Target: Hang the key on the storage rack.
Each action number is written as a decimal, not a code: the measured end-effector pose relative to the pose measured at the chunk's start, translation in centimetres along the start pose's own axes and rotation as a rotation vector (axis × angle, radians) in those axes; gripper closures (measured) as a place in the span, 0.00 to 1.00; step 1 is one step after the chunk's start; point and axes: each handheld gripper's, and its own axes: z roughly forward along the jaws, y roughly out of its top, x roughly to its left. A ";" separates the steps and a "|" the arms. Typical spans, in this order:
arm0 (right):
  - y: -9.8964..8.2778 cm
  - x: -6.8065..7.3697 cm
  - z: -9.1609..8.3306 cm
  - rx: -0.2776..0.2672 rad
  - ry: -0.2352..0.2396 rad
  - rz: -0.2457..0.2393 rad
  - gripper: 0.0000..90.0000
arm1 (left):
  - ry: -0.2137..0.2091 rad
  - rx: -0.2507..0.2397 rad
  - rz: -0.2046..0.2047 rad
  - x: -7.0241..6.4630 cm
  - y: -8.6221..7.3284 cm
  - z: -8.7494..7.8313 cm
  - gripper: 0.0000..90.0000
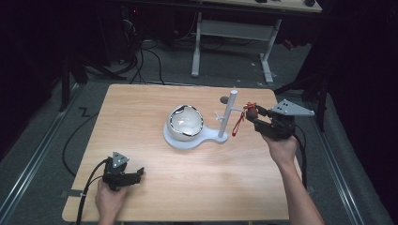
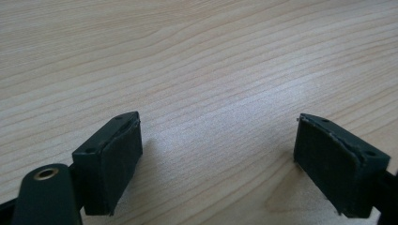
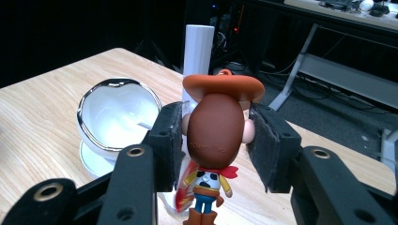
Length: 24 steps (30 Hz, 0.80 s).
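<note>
- The right gripper (image 1: 257,114) is up above the table, beside the white post (image 1: 228,115) of the stand, and its jaws are clamped on the head of a small cowboy figure (image 3: 215,136).
- The figure hangs by its head; the body and boots dangle below the jaws. A red strap (image 1: 239,123) hangs from it, close to the post.
- The stand has a flat white base (image 1: 190,139), and a white bowl (image 1: 186,122) with a shiny rim sits tilted on it, left of the post. A thin peg (image 1: 218,116) sticks out of the post toward the bowl.
- The left gripper (image 1: 136,176) rests low at the near left of the table (image 1: 141,108), its jaws apart, with nothing between them.
- Risk, as I judge it: the head is round and smooth, so it can slip or turn between the pads if the grip gets looser.
- The loose strap can swing and miss the peg, or catch on the post.
- A push against the post could shift or tip the stand, and the bowl with it.
</note>
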 end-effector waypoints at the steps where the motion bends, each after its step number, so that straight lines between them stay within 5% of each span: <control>1: 0.1 0.0 0.1 0.001 0.000 -0.001 0.63 | 0.000 0.000 0.000 0.0 0.0 0.0 0.18; 24: -0.5 -0.8 1.4 0.018 0.005 0.043 0.63 | -0.001 -0.001 -0.002 0.0 0.0 0.0 0.18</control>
